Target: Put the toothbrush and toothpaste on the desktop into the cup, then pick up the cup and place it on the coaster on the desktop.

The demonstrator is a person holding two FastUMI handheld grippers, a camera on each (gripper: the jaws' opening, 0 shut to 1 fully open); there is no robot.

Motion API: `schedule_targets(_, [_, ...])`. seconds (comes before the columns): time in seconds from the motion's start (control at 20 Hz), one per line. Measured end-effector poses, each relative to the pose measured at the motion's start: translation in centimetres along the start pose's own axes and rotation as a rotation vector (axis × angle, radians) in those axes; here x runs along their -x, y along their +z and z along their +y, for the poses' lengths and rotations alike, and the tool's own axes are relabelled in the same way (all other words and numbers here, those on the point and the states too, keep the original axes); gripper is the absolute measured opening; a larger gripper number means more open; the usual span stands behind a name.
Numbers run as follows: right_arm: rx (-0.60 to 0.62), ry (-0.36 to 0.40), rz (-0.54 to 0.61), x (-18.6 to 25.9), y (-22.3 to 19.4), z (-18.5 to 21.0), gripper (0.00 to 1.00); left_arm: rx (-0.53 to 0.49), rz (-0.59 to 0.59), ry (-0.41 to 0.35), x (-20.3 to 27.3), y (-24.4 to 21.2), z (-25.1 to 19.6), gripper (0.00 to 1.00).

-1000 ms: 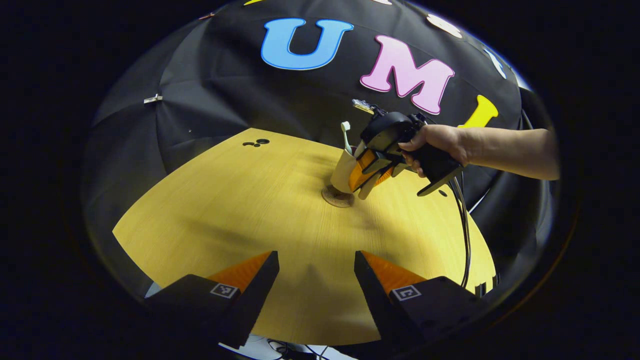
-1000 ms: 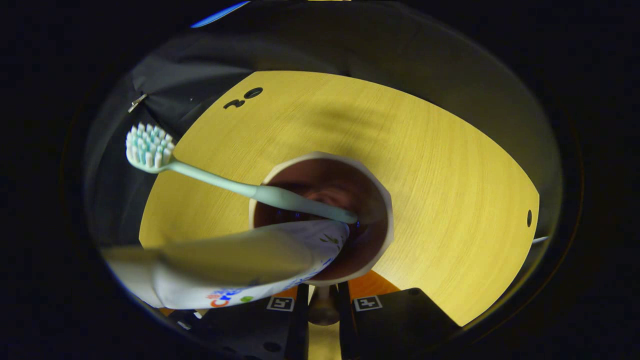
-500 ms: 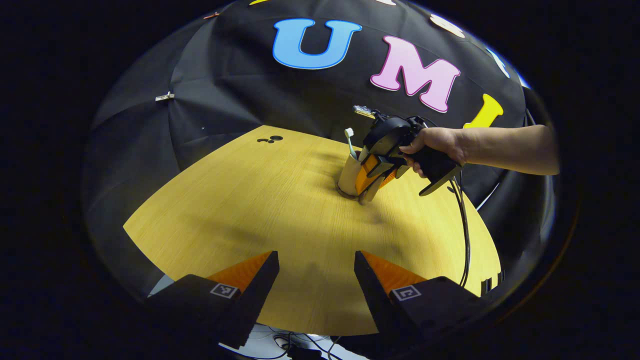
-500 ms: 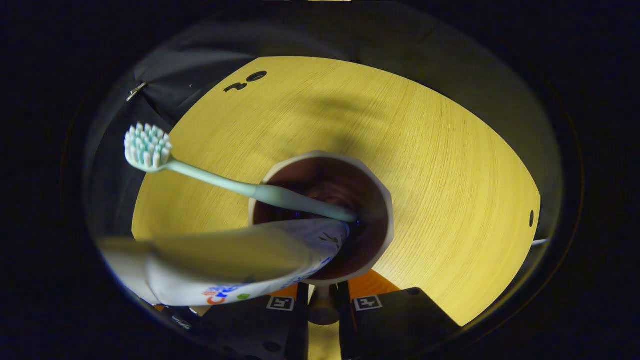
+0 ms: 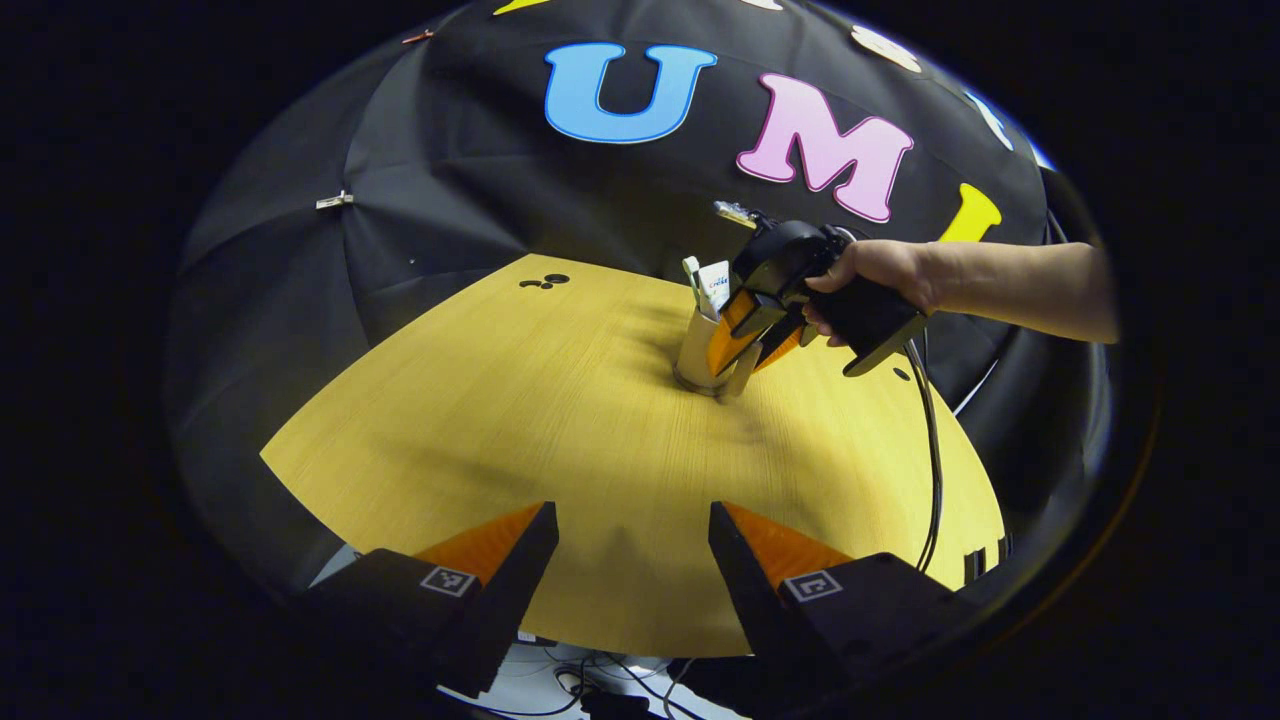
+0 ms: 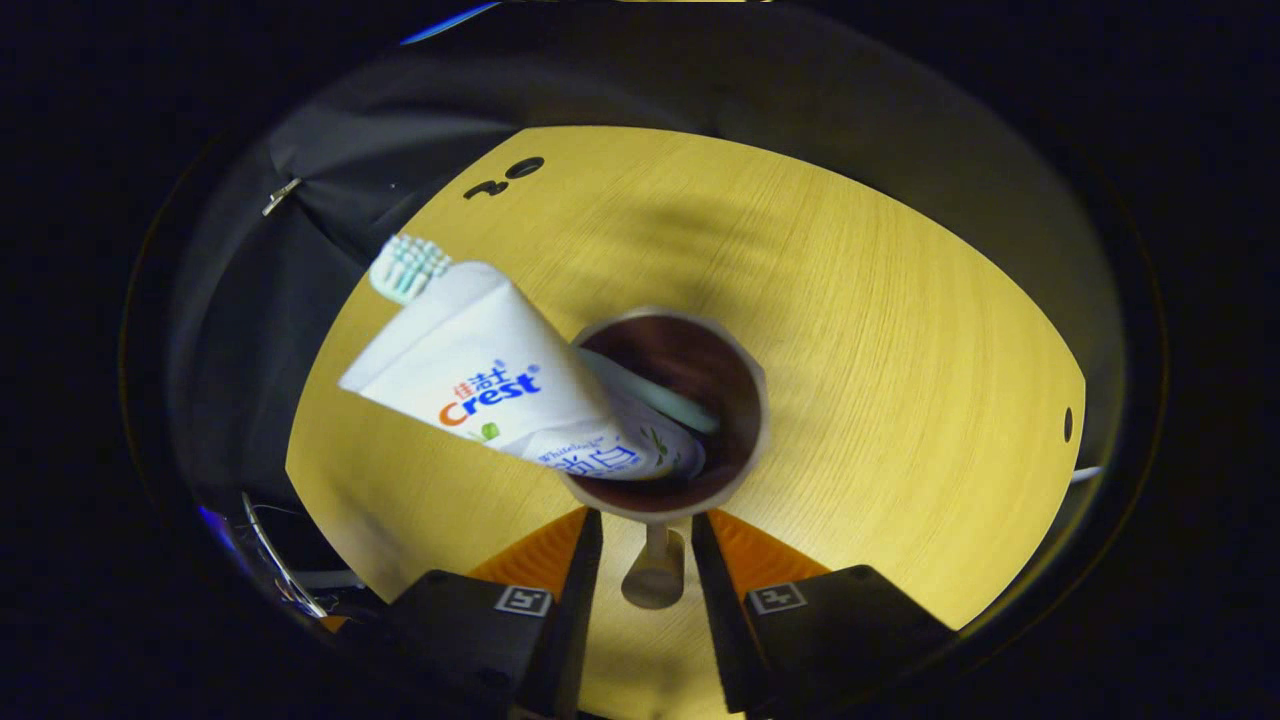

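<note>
I see the cup [image 6: 668,415] from above in the right gripper view: a round, thin-rimmed vessel with a dark glossy inside and a pale outer wall, standing upright on the counter [image 6: 880,330]. In the left gripper view its base sits on a thin round disc, the coaster [image 5: 700,385], though only an edge of that shows and I cannot tell how well it is centred. The toothpaste [image 6: 480,385], a flat white tube flaring to a broad crimped end, leans out of the cup over its rim; the toothbrush [image 6: 408,268], slim pale-green plastic with short tufted bristles, lies behind it, its handle running down into the cup. The right hand-held gripper [image 6: 645,555] has its wedge-shaped ribbed fingers at the near wall of the cup, a narrow gap between them; I cannot tell whether they press on it. A hand [image 5: 870,280] grasps that gripper's body. The left hand-held gripper [image 5: 633,560] hangs well apart, its fingers spread wide over bare counter, holding nothing. The counter is smooth yellow wood-grain laminate with a curved edge.
</note>
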State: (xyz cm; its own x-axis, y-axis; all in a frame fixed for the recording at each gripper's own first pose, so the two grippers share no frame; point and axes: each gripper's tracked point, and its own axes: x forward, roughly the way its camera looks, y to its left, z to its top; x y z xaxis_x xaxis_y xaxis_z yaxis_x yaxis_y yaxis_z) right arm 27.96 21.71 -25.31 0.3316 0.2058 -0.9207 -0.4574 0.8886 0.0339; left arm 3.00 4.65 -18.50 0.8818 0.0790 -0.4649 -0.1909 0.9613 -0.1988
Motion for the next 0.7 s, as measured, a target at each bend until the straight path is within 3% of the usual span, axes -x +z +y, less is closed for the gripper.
schedule_targets(0.05, [-0.004,0.010,-0.016,0.7,-0.1,0.0,0.72,-0.005,0.000,-0.004,0.3,0.1,-0.3,0.96])
schedule_targets(0.1, [-0.004,0.016,-0.031,1.8,-0.1,0.0,0.63,-0.020,0.002,-0.010,0.6,0.3,-0.5,0.96])
schedule_targets(0.3, [-0.021,0.020,-0.114,6.2,-0.9,-0.1,0.67,-0.088,-0.041,-0.056,2.1,2.4,-1.9,0.96])
schedule_targets(0.4, [-0.063,0.035,-0.163,8.8,-1.4,-0.2,0.92,-0.115,-0.059,-0.085,2.4,3.2,-2.7,0.96])
schedule_targets(0.45, [-0.088,0.046,-0.183,10.1,-2.0,-0.2,0.96,-0.133,-0.066,-0.096,2.5,3.5,-3.0,0.96])
schedule_targets(0.7, [-0.196,0.021,-0.350,17.5,-4.0,-1.9,0.98,-0.192,-0.097,-0.152,3.2,5.0,-5.1,0.97])
